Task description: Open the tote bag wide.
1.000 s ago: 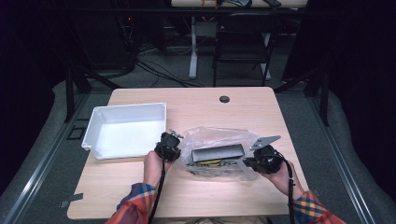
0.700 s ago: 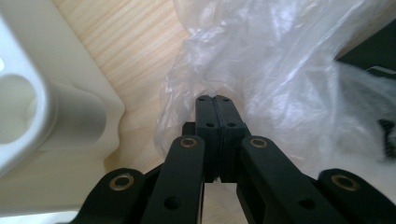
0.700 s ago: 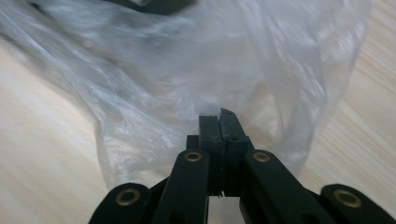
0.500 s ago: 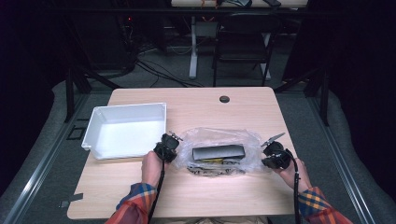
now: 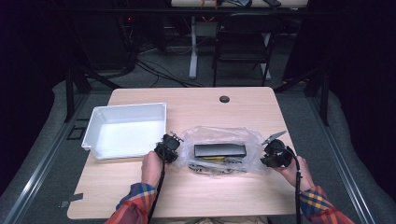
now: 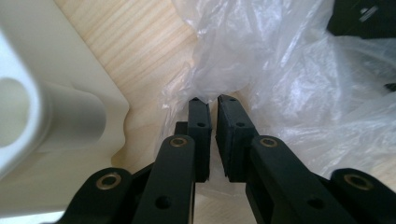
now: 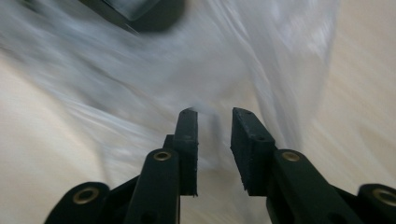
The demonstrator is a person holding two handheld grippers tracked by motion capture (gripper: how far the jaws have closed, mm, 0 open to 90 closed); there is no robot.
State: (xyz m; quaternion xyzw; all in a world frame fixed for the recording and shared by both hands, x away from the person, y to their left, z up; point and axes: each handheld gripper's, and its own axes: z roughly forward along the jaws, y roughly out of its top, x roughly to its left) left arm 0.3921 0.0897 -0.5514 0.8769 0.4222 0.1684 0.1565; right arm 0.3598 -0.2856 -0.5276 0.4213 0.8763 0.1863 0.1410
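A clear plastic bag (image 5: 219, 135) lies flat at the table's middle, holding a black box (image 5: 220, 150) and some yellow and black items under it. My left gripper (image 5: 177, 148) is at the bag's left edge, its jaws shut on the bunched film (image 6: 280, 70); the tips (image 6: 212, 100) meet the film close beside the white tray (image 6: 56, 116). At the bag's right edge is my right gripper (image 5: 263, 157). In the blurred right gripper view it (image 7: 215, 112) stands open, pointing at the bag (image 7: 187, 70), with the black box (image 7: 140, 11) farther ahead.
The white tray (image 5: 128, 107) sits empty at the table's left, just beside the left hand. A round cable hole (image 5: 224, 99) is near the far edge. Beyond the table stand a chair (image 5: 243, 37) and floor cables.
The right gripper has moved right and the bag, bunched up a second ago, now lies stretched out flat. The left gripper has stayed at the bag's left edge.
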